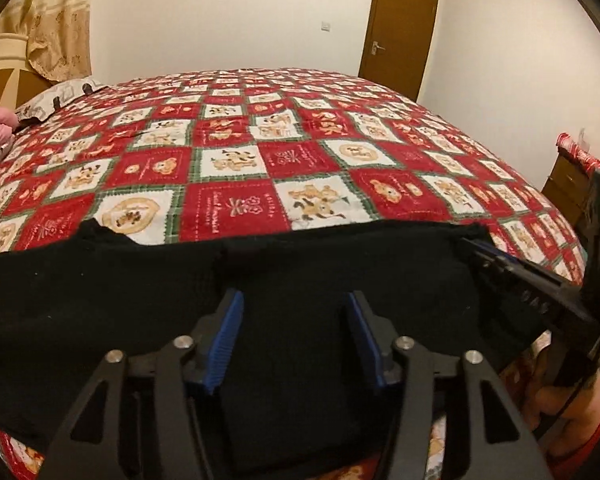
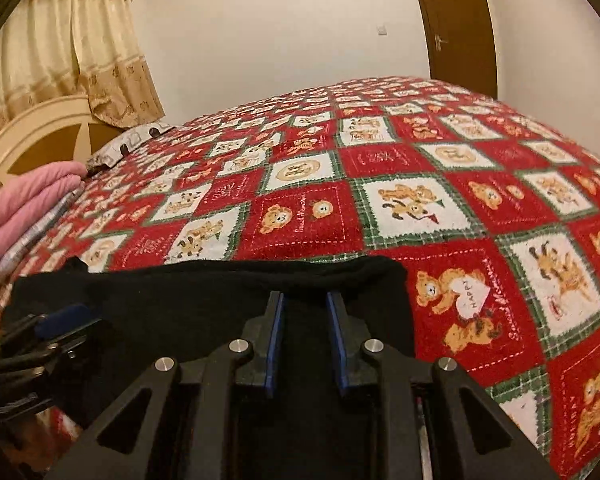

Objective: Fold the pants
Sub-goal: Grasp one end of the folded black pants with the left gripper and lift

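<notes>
Black pants [image 1: 148, 292] lie flat across the near edge of the bed; they also show in the right wrist view [image 2: 204, 300]. My left gripper [image 1: 296, 300] is open above the pants' middle, nothing between its blue pads. My right gripper [image 2: 304, 300] is open over the pants' right end, near the top right corner [image 2: 392, 268]. The right gripper also shows in the left wrist view [image 1: 476, 250] at the pants' right corner. The left gripper shows at the left of the right wrist view [image 2: 60, 320].
The bed carries a red, white and green bear-patterned quilt [image 1: 284, 152]. Pink bedding [image 2: 24, 204] and a pillow [image 1: 56, 98] lie at the far left by the headboard. A brown door [image 1: 400, 36] stands behind. A wooden cabinet [image 1: 568, 188] stands right.
</notes>
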Demonstrator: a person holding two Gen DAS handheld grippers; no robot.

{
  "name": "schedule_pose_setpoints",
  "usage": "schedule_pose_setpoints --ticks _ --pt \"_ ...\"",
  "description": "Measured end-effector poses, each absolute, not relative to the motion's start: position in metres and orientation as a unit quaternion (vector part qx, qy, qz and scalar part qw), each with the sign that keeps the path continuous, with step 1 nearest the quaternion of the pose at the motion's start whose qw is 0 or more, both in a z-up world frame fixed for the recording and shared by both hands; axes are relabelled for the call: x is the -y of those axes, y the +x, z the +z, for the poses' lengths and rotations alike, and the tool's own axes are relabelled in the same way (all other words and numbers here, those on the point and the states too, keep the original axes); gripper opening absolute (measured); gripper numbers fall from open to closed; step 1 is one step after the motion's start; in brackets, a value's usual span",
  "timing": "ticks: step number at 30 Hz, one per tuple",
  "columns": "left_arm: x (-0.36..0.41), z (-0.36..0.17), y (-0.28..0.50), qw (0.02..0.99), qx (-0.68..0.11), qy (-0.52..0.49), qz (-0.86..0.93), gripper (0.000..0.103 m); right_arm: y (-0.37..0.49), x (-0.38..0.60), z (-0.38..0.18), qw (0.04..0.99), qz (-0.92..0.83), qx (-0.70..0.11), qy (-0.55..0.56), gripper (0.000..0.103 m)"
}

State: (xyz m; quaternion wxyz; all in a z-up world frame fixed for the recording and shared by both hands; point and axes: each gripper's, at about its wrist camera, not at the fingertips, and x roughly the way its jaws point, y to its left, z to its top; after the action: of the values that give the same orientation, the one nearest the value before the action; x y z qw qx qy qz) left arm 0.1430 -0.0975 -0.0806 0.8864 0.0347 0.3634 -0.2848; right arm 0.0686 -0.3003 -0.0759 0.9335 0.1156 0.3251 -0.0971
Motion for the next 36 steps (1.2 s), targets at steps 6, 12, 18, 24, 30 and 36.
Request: schedule_pose_setpoints --ticks 6,12,18,24,30,36 --pt "0.06 -0.071 0.138 0.886 -0.37 -0.019 -0.279 0.077 0.063 0.312 -0.072 0.931 -0.078 -0.321 0.157 0.025" --pt "-0.045 -0.068 0.131 0.913 -0.356 -0.082 -0.183 0.078 0.006 0.272 -0.034 0.947 -0.091 -0.233 0.2 0.071" --pt "-0.178 -0.089 0.128 0.912 -0.344 -0.224 -0.012 0.082 -0.002 0.183 -0.028 0.955 0.018 -0.262 0.136 0.076" --pt "-0.233 -0.112 0.148 0.891 -0.335 -0.303 0.037 0.082 0.001 0.132 -0.037 0.95 0.079 -0.292 0.08 0.076" --pt "-0.222 -0.11 0.175 0.903 -0.333 -0.263 0.07 0.083 0.002 0.129 -0.045 0.942 0.077 -0.317 0.083 0.076" --pt "-0.211 -0.108 0.183 0.908 -0.342 -0.219 0.105 0.076 0.008 0.128 -0.054 0.933 0.077 -0.341 0.092 0.076"
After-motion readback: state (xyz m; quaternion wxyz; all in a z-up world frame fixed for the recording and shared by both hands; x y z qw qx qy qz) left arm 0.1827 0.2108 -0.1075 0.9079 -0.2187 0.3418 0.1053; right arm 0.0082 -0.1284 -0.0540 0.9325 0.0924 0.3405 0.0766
